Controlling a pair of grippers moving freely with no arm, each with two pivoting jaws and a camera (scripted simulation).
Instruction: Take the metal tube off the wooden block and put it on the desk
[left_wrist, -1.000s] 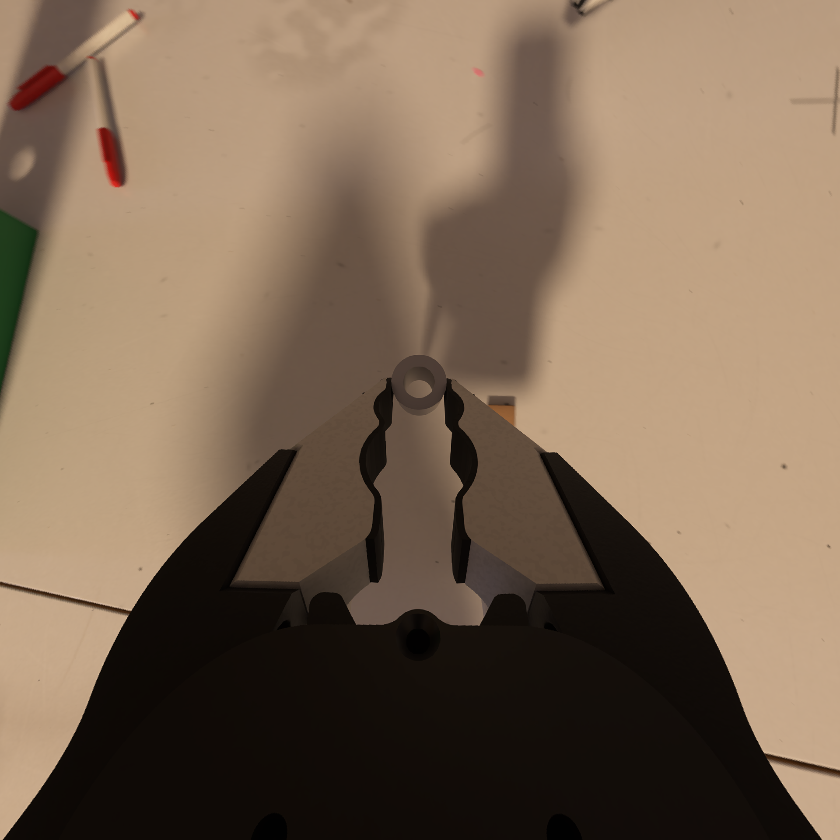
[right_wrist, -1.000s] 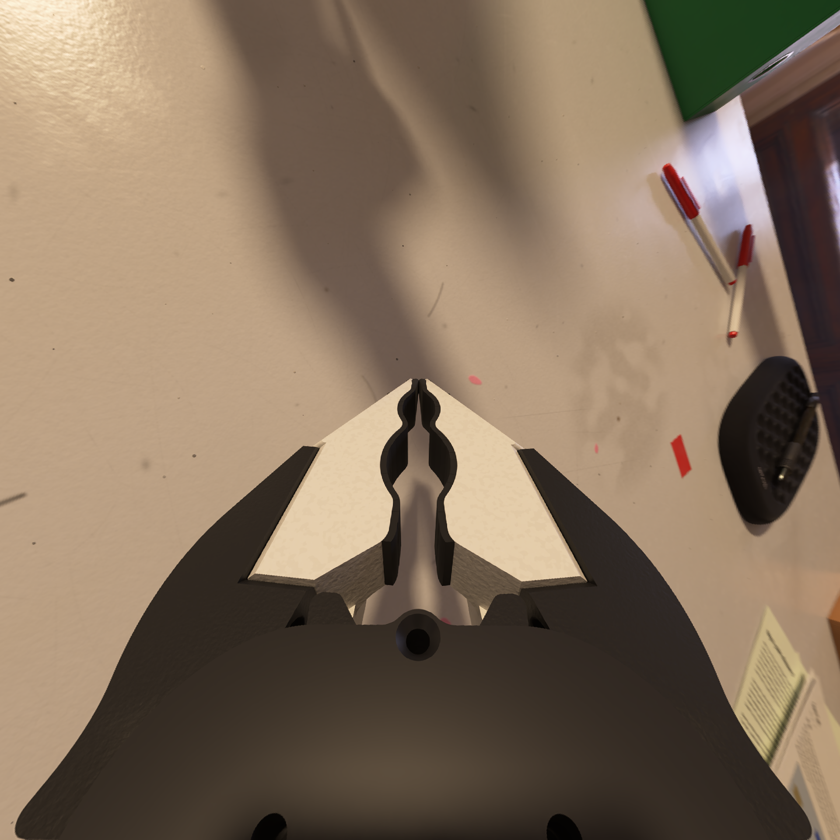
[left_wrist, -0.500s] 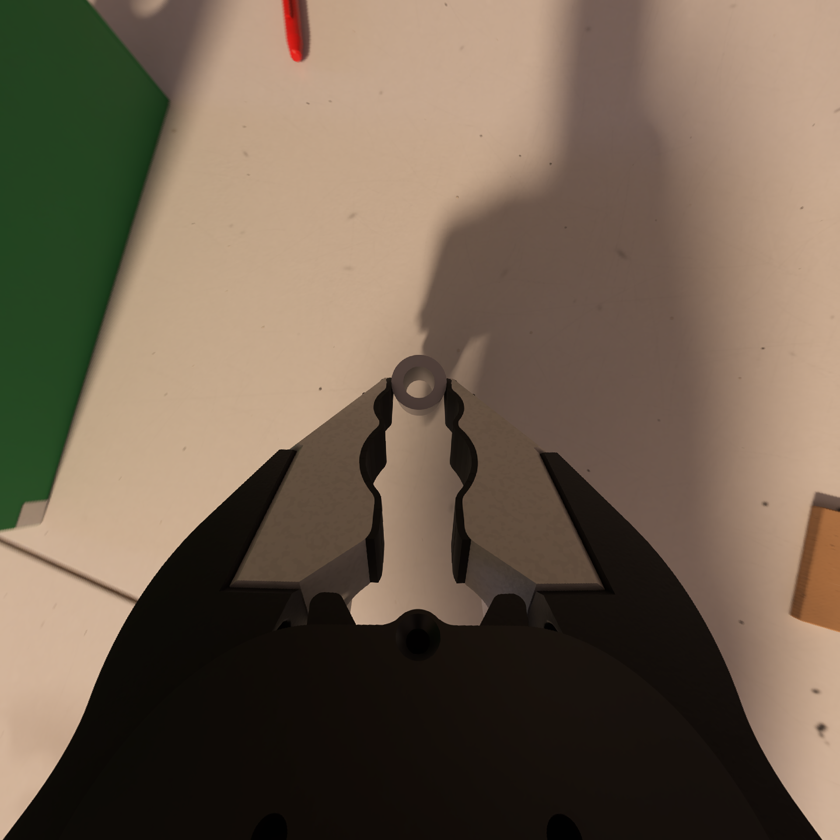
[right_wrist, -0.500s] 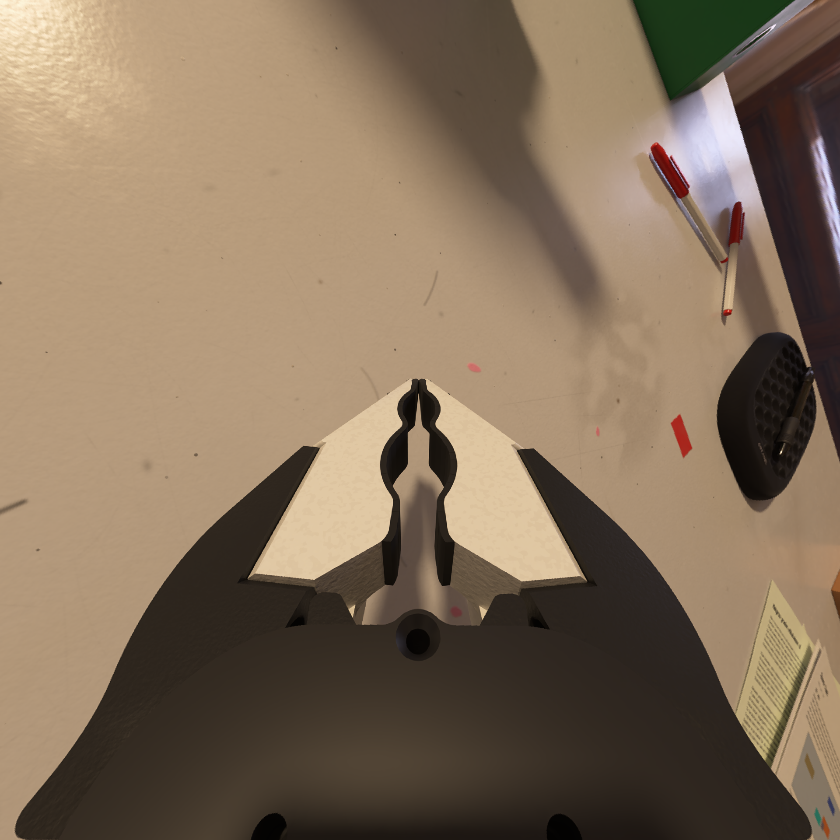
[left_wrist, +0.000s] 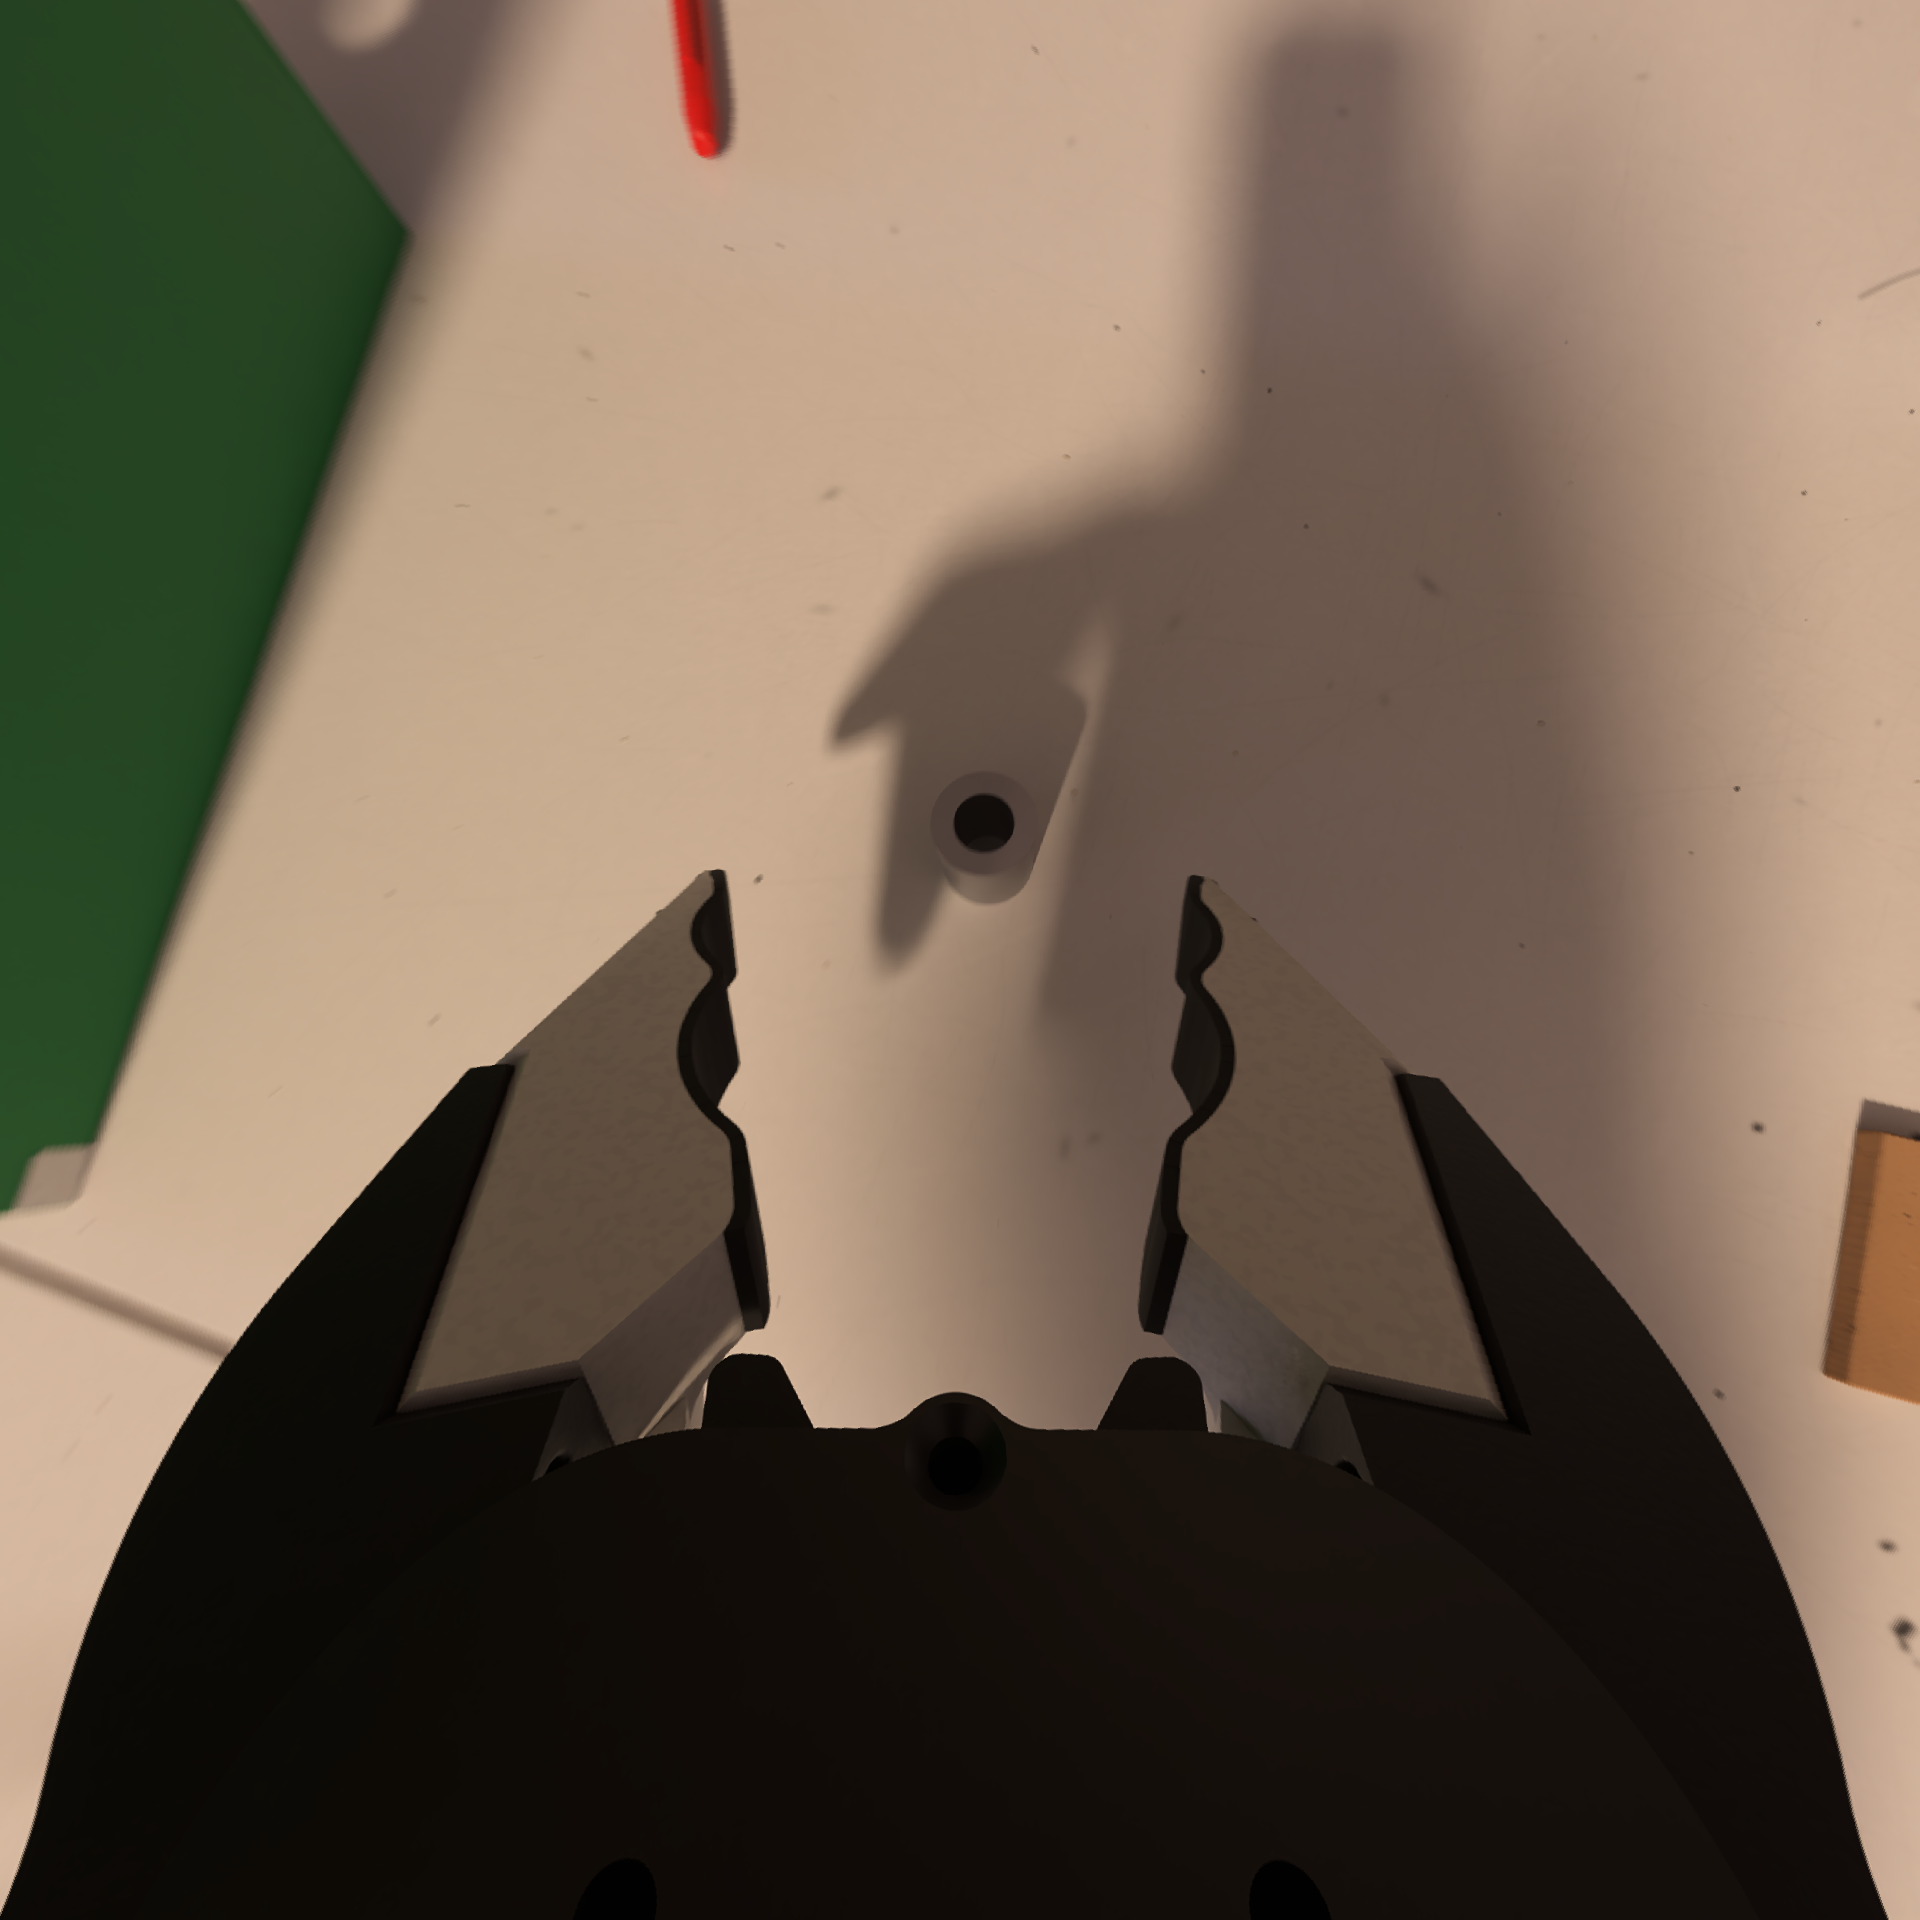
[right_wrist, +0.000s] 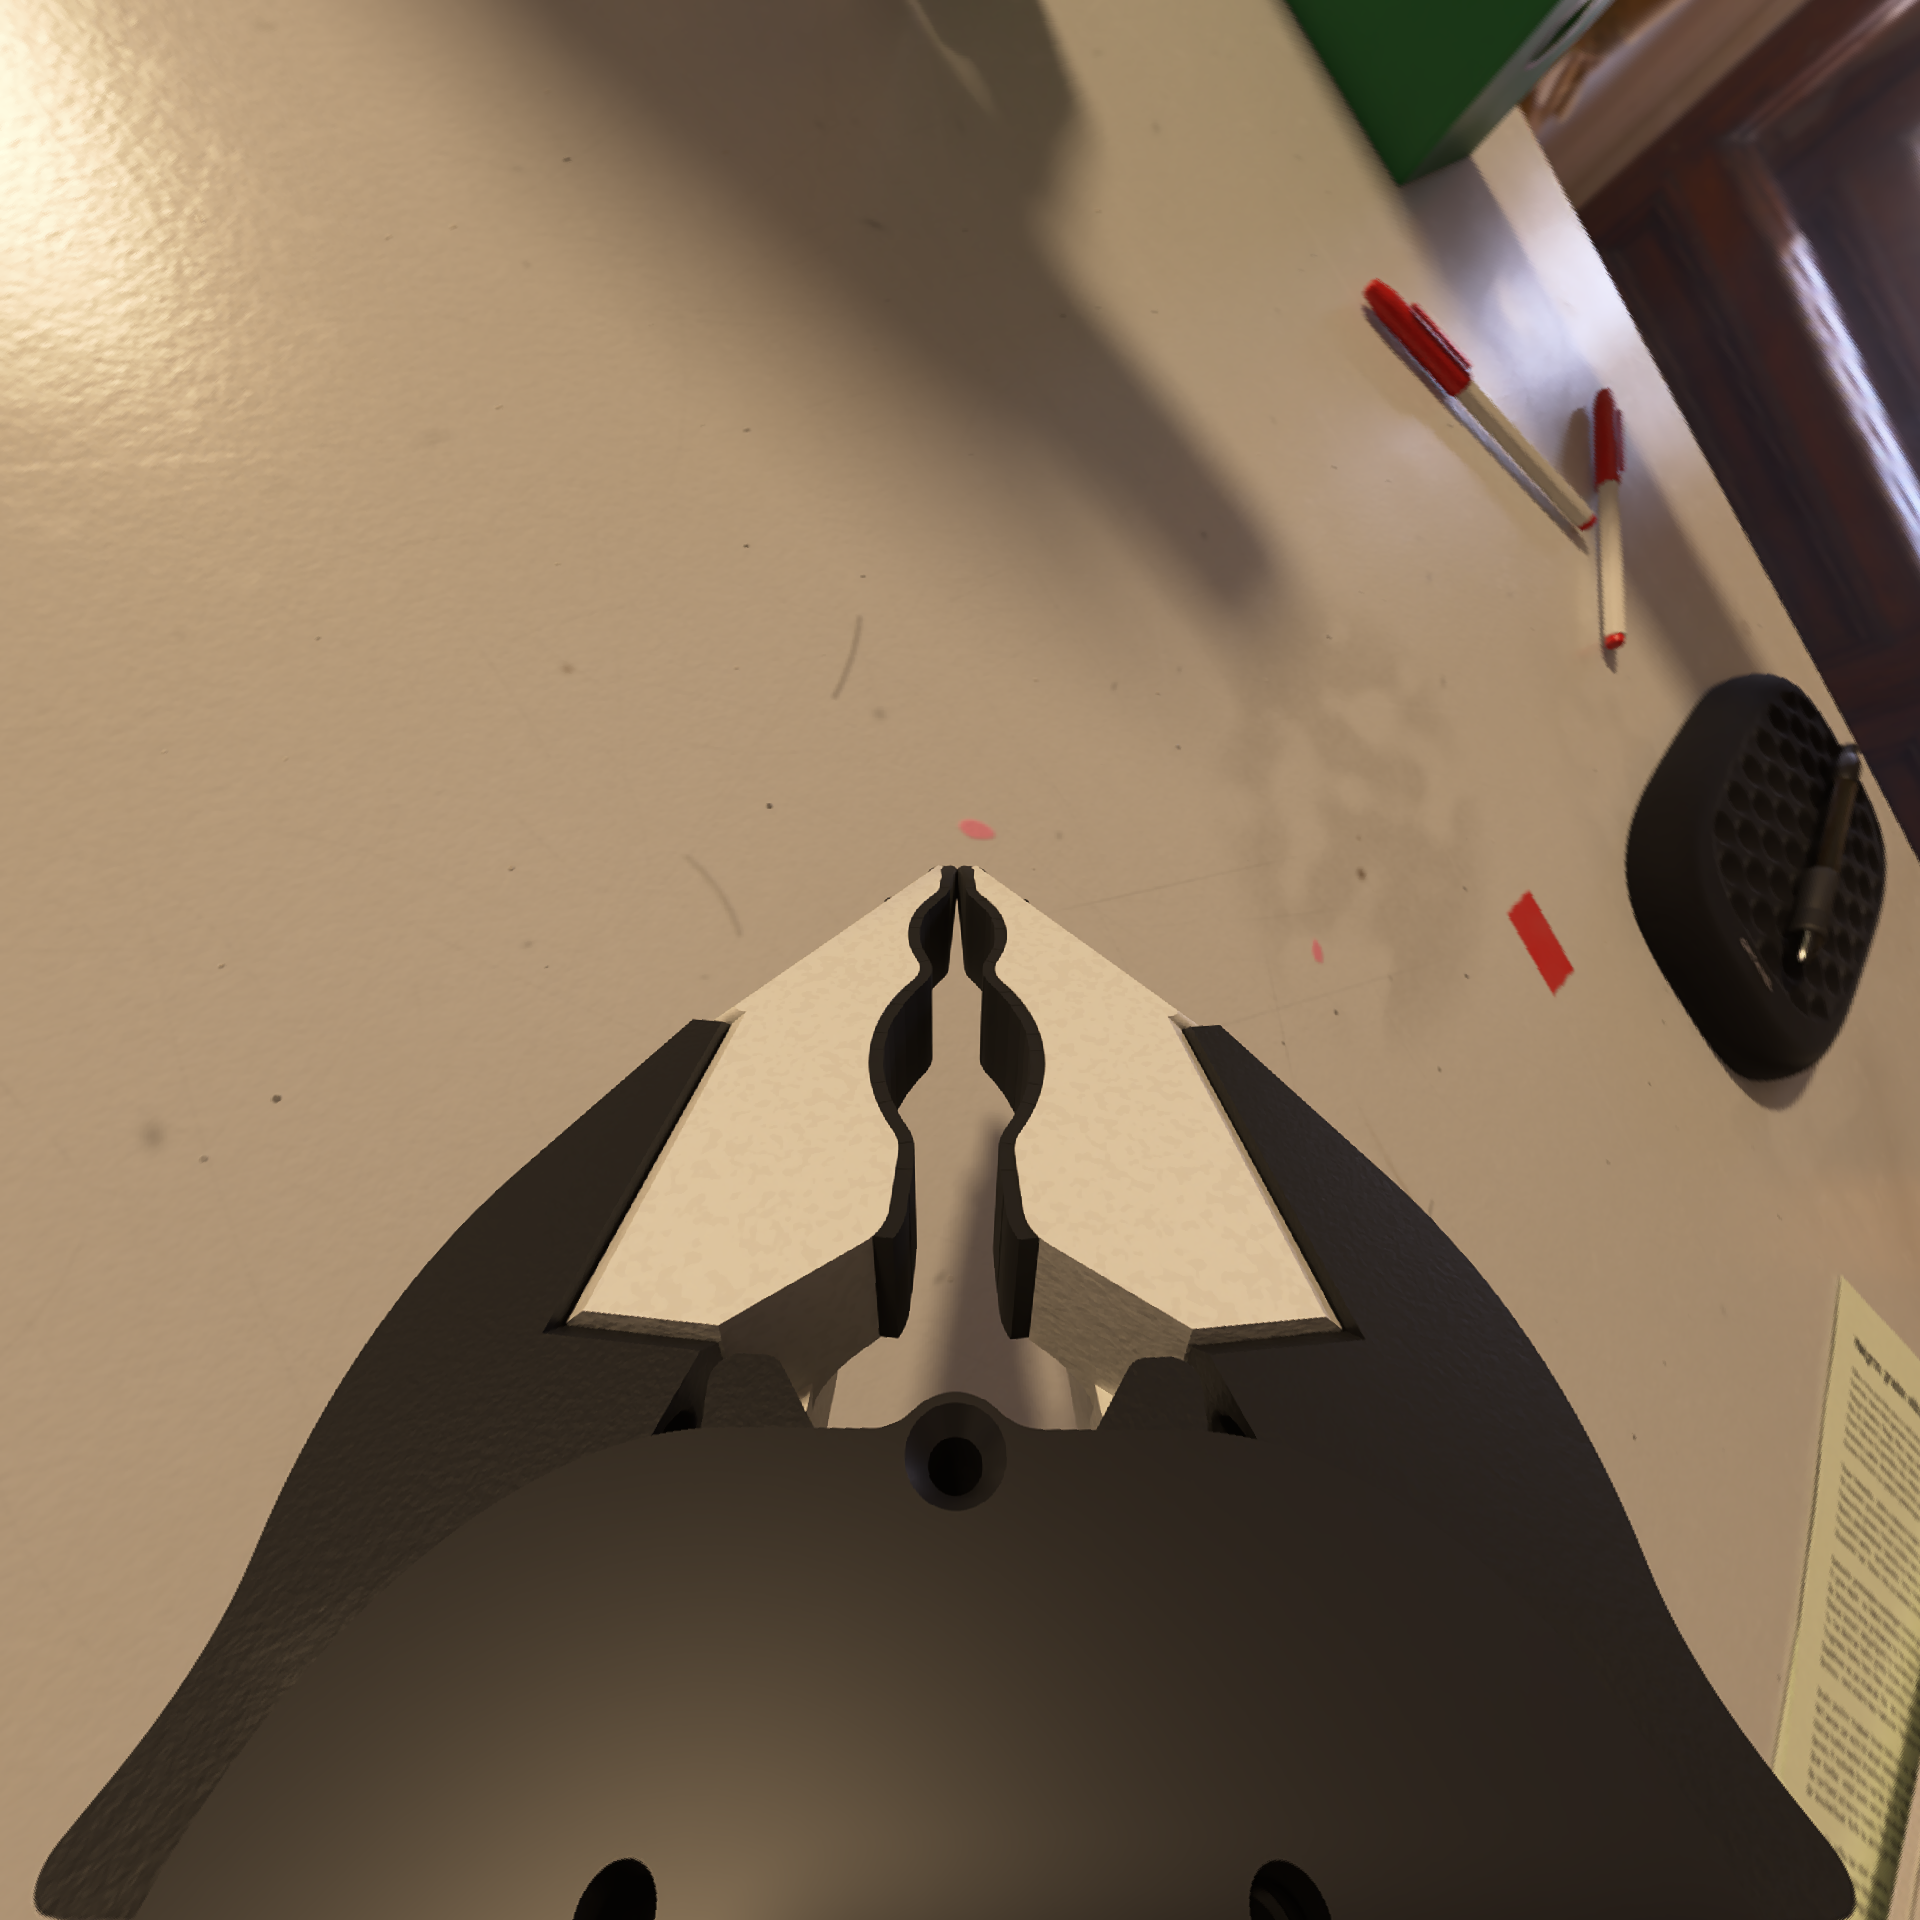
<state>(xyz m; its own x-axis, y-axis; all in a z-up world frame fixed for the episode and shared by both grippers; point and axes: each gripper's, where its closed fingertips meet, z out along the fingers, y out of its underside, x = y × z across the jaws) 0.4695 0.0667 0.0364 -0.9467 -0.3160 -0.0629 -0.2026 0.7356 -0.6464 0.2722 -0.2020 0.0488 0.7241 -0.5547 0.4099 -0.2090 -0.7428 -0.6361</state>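
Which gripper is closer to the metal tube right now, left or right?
Left. The left gripper hangs open just above the metal tube; the right gripper, shut, shows no tube in its view.

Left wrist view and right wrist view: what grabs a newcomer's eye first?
In the left wrist view, the left gripper stands wide open with the small grey metal tube on end on the desk just beyond its tips, and the wooden block at the right edge. In the right wrist view, the right gripper is shut and empty, with red-capped markers at upper right.
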